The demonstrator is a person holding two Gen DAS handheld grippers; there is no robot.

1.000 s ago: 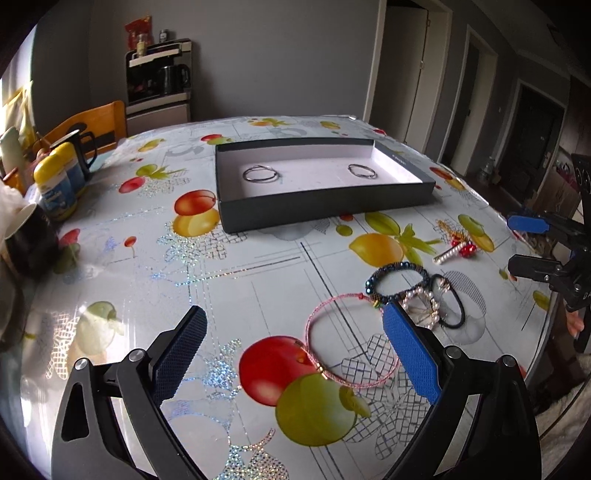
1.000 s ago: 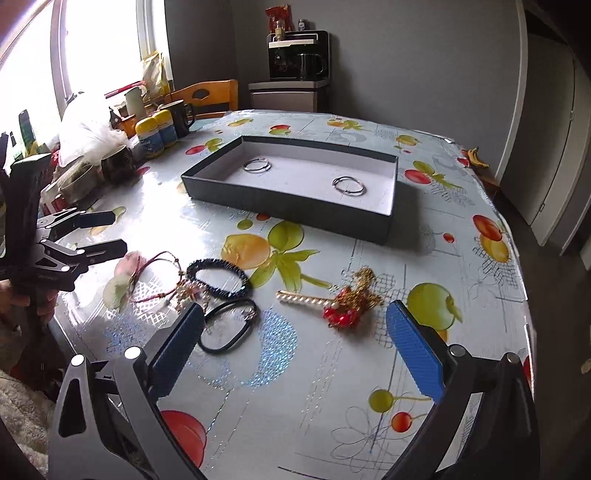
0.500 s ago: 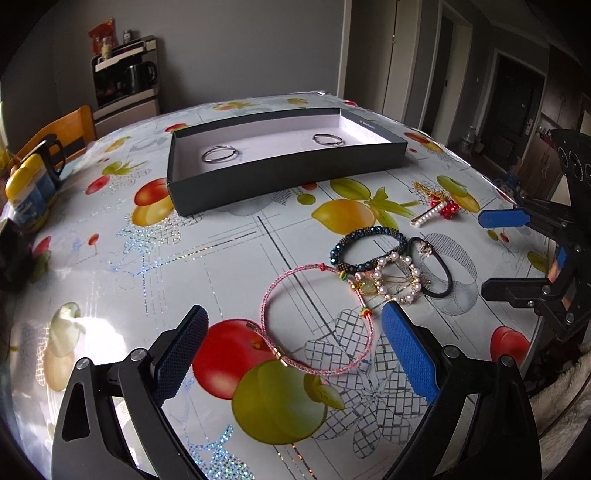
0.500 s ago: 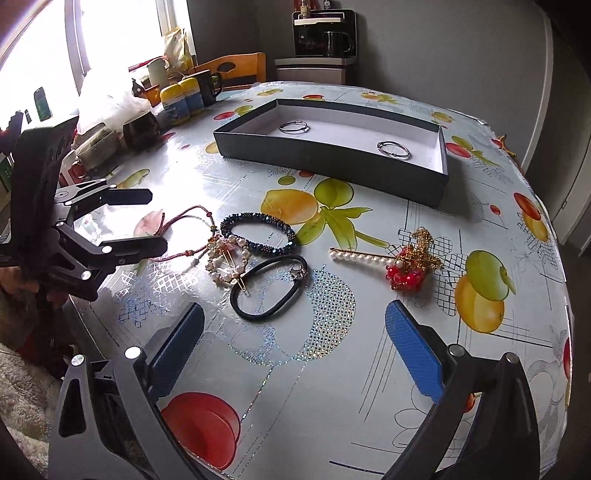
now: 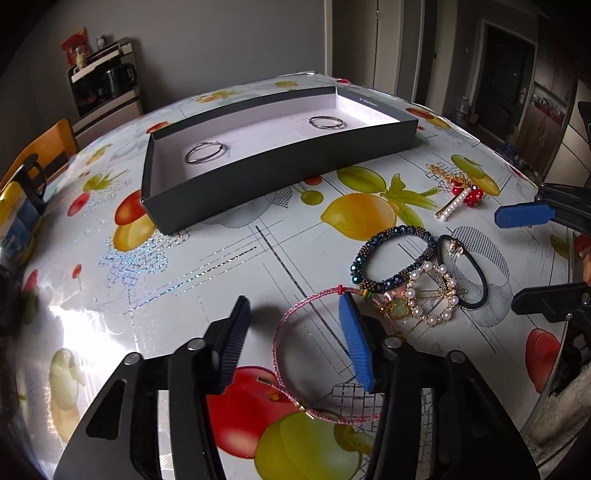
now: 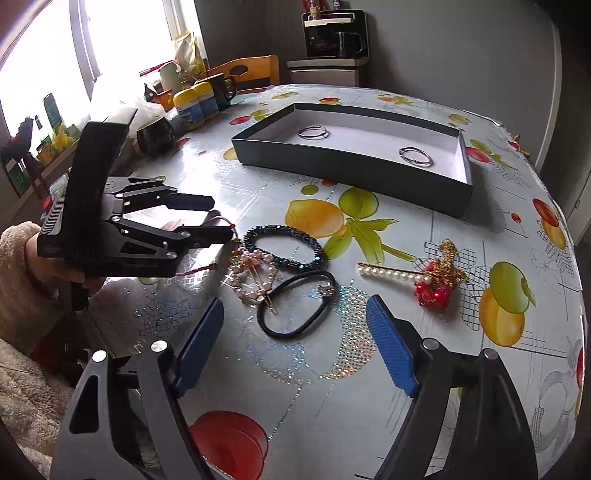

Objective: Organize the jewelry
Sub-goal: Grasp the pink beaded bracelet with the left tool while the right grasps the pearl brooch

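Note:
A dark tray [image 5: 280, 168] [image 6: 351, 166] with a white floor holds two silver rings [image 5: 205, 152] [image 5: 326, 122]. On the table near me lie a pink cord bracelet [image 5: 295, 325], a dark blue bead bracelet [image 5: 391, 258] [image 6: 284, 245], a pearl ring brooch [image 5: 430, 295] [image 6: 255, 280], a black hair tie [image 5: 469, 273] [image 6: 295, 306], a pearl hair clip [image 5: 452, 208] [image 6: 388, 273] and a red and gold charm [image 6: 437, 284]. My left gripper [image 5: 293, 328] is open, low over the pink bracelet's left arc. My right gripper [image 6: 295, 339] is open above the hair tie.
The table wears a glossy fruit-print cloth [image 5: 207, 258]. Yellow-lidded jars [image 6: 195, 105], mugs [image 6: 218, 90] and a wooden chair [image 6: 251, 72] stand at the far left side. A coffee machine [image 6: 336, 35] stands on a cabinet behind. The table edge runs close on the right [image 6: 580, 332].
My left gripper has moved forward and down onto the pink bracelet and its jaws have narrowed. My right gripper has moved closer to the hair tie and narrowed a little.

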